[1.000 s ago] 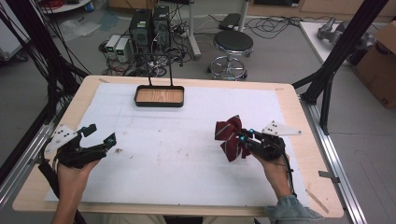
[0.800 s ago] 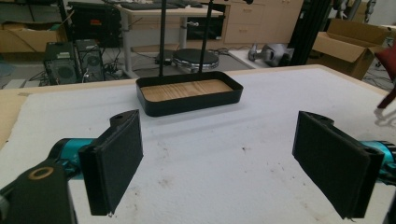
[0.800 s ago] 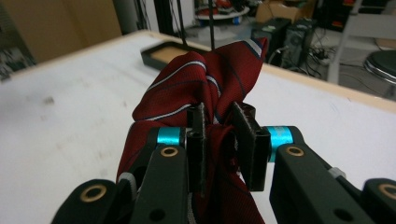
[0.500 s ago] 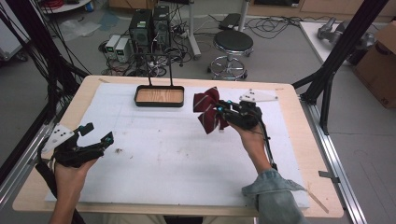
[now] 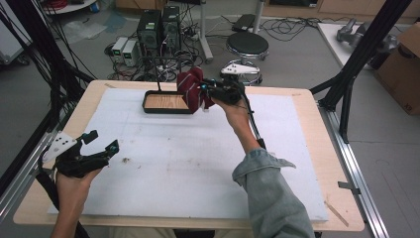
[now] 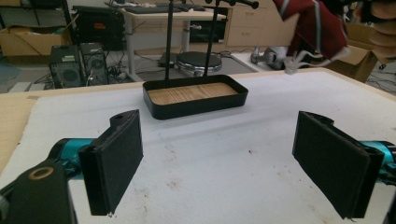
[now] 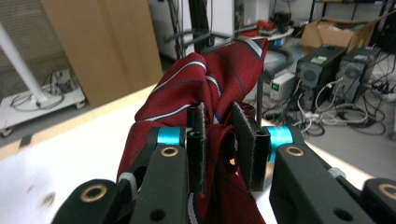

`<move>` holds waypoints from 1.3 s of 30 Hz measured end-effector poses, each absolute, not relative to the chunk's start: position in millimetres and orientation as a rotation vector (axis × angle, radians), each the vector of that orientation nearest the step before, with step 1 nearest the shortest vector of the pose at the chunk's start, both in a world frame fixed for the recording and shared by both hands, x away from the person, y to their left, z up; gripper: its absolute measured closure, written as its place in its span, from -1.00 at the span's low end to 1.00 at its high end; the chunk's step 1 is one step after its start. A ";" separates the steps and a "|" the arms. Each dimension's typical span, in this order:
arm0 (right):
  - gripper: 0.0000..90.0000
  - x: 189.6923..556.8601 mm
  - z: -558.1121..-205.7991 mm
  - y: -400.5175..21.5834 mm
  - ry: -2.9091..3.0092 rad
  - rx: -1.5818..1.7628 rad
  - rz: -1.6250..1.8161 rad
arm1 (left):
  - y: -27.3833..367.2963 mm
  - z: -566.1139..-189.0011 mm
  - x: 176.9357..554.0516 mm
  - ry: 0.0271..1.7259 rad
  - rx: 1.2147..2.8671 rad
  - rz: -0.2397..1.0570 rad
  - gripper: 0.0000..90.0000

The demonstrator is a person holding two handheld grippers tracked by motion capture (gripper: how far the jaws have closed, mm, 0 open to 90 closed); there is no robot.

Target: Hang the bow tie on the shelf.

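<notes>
A dark red striped necktie (image 5: 190,89) hangs bunched in the air at the right end of the black tray (image 5: 151,106) with a wooden floor and an upright black rack. My right gripper (image 5: 204,89) is shut on the necktie (image 7: 196,98), whose cloth is pinched between the two black pads (image 7: 196,144). My left gripper (image 5: 104,142) rests low at the table's front left, open, with nothing between its pads (image 6: 116,161). From the left gripper view the tray (image 6: 196,108) lies ahead, and the necktie (image 6: 313,23) hangs at the upper right.
The white foam mat (image 5: 188,158) covers the wooden table (image 5: 317,119). Behind the table stand computer cases (image 5: 158,29) and a round stool (image 5: 246,45). A black frame post (image 5: 356,64) rises at the right, with cables along the left edge.
My right gripper has carried the necktie from the table's right middle to the far side and upward, up to the tray's right end. The left gripper has stayed in place.
</notes>
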State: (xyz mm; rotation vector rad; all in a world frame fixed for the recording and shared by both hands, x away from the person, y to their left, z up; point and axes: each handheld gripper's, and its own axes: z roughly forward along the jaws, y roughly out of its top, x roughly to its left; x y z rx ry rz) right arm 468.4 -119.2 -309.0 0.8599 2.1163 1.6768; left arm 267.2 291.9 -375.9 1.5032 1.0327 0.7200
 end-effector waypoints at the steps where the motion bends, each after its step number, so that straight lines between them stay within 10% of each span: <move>1: 0.68 474.0 -307.8 -115.3 2.123 0.864 1.683 | 292.3 -376.3 267.3 1.034 1.502 0.718 -0.64; 39: 0.66 562.5 -293.4 -94.3 2.030 1.061 1.541 | 290.0 -381.5 268.6 1.033 1.519 0.689 -0.64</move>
